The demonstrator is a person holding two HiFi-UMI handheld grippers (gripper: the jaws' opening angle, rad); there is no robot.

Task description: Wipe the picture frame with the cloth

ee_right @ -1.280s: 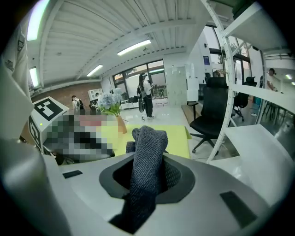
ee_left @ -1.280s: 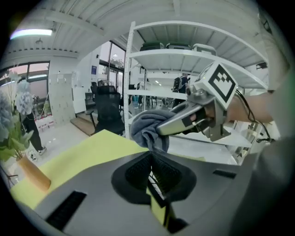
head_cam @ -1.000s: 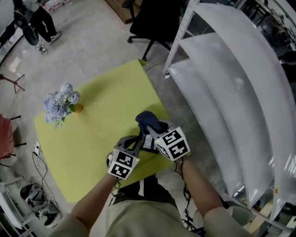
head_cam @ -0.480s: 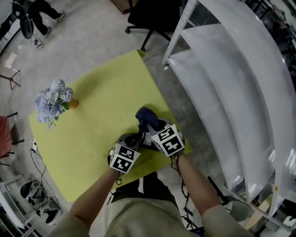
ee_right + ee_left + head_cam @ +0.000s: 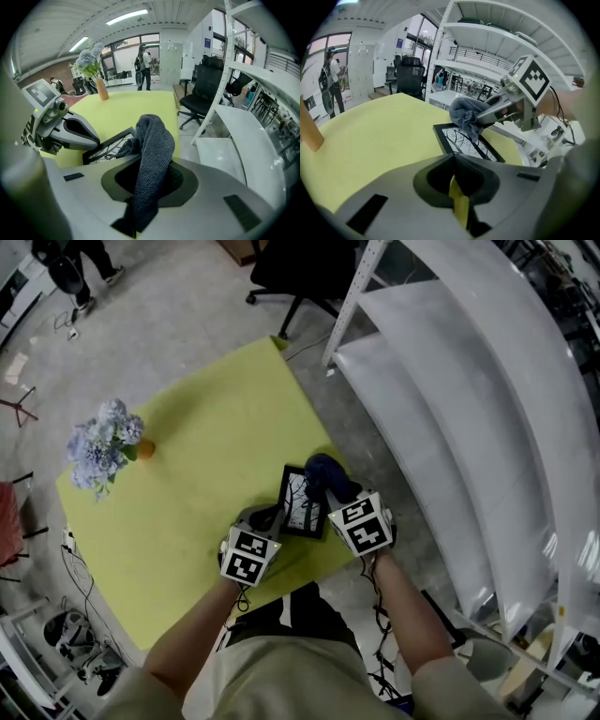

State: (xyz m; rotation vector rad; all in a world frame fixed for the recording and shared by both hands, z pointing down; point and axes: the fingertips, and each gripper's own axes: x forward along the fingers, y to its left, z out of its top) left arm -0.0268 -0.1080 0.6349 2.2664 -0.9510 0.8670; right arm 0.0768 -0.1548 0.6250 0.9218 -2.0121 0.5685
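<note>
Two tools, seemingly mid-wipe: the right gripper point(image 5: 330, 491) pinches the cloth point(image 5: 322, 470) onto the picture frame point(image 5: 302, 503), the left gripper point(image 5: 270, 517) sits closed and empty beside it; next, probably a sweep across the glass.

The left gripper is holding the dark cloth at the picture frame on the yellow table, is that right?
Not quite: the right gripper holds the dark cloth, as the right gripper view shows, with its jaws shut on it. The rest stands: the cloth is at the picture frame on the yellow table.
</note>
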